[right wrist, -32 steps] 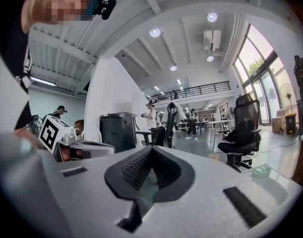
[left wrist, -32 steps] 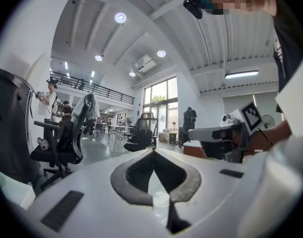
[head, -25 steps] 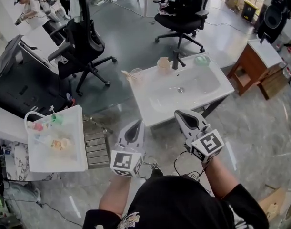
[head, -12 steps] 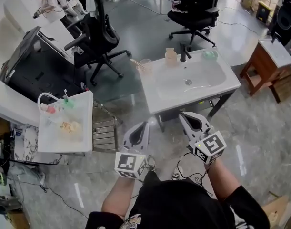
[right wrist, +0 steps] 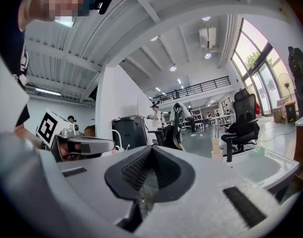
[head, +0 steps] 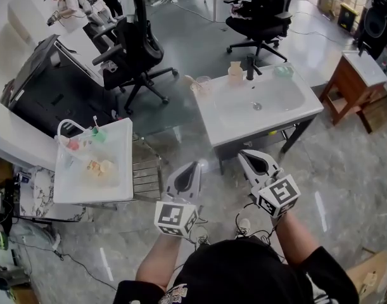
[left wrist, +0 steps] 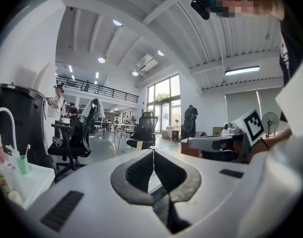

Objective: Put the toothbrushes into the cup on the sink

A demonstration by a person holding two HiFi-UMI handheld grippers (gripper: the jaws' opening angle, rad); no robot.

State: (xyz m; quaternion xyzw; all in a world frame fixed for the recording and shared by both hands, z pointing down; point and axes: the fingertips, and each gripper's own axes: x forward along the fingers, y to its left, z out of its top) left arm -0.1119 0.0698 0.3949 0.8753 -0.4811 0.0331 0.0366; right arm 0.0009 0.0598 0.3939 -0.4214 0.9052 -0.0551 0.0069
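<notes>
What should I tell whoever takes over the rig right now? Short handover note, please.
Left gripper: shut, empty.
Right gripper: shut, empty.
Both are held short of the white sink.
Things: clear cup and beige cup stand along the sink's back edge, near the black faucet. Brushes are too small to pick out.
Done: nothing in hand.
Left: find the toothbrushes, grasp them, put them in the cup.

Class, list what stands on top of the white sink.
Along the far rim of the sink: a clear cup, a beige container, a black tap, a green dish. What the cup holds is too small to tell.
</notes>
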